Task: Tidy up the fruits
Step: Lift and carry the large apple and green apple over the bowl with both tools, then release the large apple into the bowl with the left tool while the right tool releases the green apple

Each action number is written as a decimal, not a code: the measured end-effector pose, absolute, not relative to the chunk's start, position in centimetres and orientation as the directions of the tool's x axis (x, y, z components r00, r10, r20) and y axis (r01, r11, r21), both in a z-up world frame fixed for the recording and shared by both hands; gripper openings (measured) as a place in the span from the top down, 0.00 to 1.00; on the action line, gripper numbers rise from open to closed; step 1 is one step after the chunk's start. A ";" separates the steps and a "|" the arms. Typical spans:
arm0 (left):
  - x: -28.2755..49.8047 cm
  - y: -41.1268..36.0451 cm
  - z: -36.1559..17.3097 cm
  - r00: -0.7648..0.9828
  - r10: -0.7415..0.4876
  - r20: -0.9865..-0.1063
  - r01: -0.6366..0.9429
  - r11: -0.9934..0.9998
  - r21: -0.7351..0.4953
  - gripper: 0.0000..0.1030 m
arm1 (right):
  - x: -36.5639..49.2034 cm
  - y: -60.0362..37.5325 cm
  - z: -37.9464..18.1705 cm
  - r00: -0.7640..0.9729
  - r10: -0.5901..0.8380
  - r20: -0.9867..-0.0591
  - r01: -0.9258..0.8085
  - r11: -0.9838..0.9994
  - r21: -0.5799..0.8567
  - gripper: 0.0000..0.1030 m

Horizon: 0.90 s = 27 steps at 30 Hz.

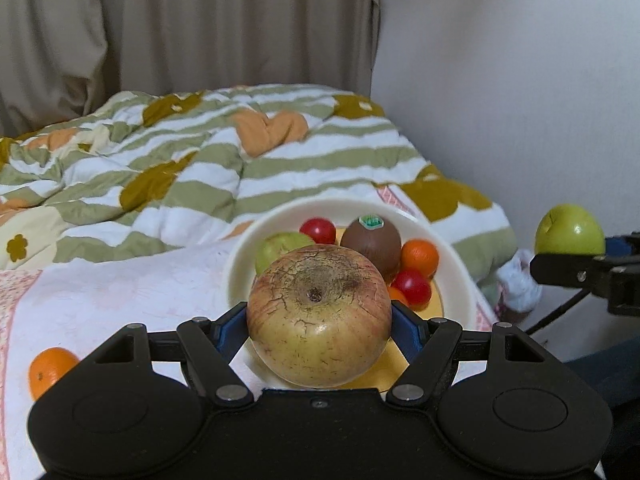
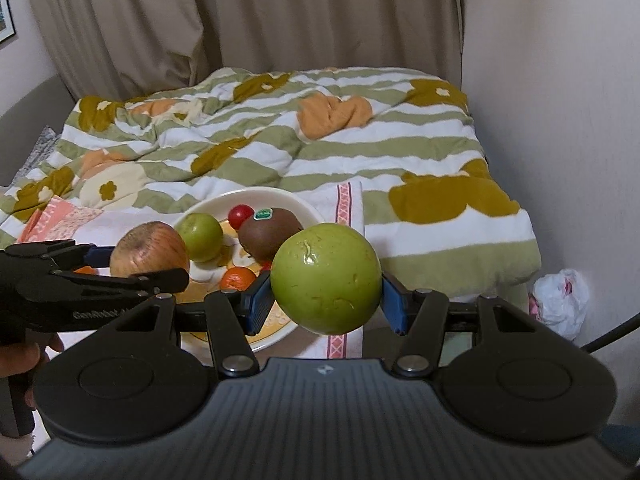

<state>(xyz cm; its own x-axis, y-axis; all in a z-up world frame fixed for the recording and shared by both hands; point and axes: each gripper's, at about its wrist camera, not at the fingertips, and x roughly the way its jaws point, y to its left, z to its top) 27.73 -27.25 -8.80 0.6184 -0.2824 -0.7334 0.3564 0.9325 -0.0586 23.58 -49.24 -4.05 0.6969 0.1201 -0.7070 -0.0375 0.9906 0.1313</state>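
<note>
My left gripper (image 1: pixel 319 320) is shut on a yellow-red apple (image 1: pixel 319 316) and holds it above the near rim of a white bowl (image 1: pixel 456 276). In the bowl lie a green apple (image 1: pixel 276 250), a brown kiwi (image 1: pixel 374 242), red tomatoes (image 1: pixel 318 230) and small oranges (image 1: pixel 420 257). My right gripper (image 2: pixel 326 304) is shut on a green apple (image 2: pixel 326 278), held above the bowl's (image 2: pixel 280 200) right edge. In the right wrist view the left gripper (image 2: pixel 136 276) holds the yellow-red apple (image 2: pixel 149 250) to the left.
The bowl stands on a white cloth (image 1: pixel 120 292) on a bed with a striped floral duvet (image 1: pixel 200 160). A loose orange (image 1: pixel 50 370) lies on the cloth at the left. A wall (image 1: pixel 520 80) and a white plastic bag (image 2: pixel 560 300) are to the right.
</note>
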 end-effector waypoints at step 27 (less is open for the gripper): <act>25.6 -23.4 -5.7 0.675 -0.216 -0.705 0.240 0.968 -0.067 0.00 | 24.9 -48.0 -4.6 0.681 0.154 -0.716 -0.080 0.987 0.136 0.30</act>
